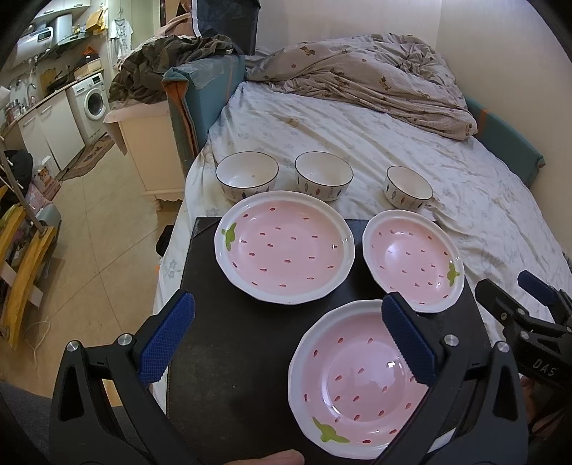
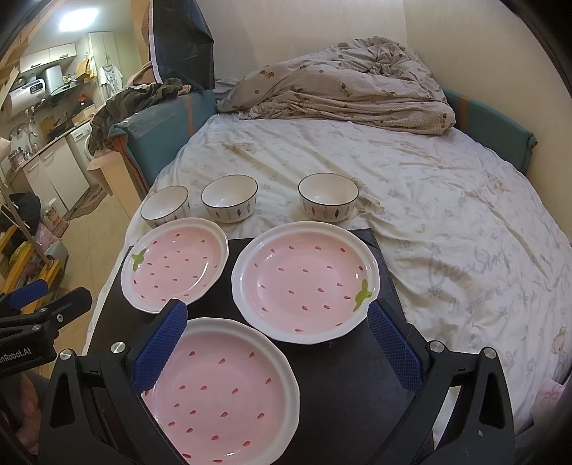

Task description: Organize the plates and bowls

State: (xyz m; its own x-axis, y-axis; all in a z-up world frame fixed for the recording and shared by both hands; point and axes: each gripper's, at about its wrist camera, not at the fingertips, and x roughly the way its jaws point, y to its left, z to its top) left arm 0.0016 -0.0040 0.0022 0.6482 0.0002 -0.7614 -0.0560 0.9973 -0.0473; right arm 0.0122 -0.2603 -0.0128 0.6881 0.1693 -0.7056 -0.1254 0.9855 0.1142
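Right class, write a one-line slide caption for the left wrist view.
Open left gripper hovers over three pink strawberry plates on a black board, three white bowls behind on the bed.

Bed (image 2: 411, 200) fills most of the room; pale flowered sheet, creased. Rumpled quilt (image 2: 343, 86) heaped at the far end, against a cream wall (image 2: 321, 21). Teal padded frame (image 2: 489, 125) runs along the bed's right edge and far left corner. Dark clothes (image 1: 161, 68) piled on the frame's left corner. Cream cabinet (image 1: 146, 143) stands beside the bed. Beige tiled floor (image 1: 96, 250). Far left: kitchen counter (image 1: 53, 93), white cupboards, washing machine (image 1: 91, 100). Ceiling light (image 2: 78, 16) on.
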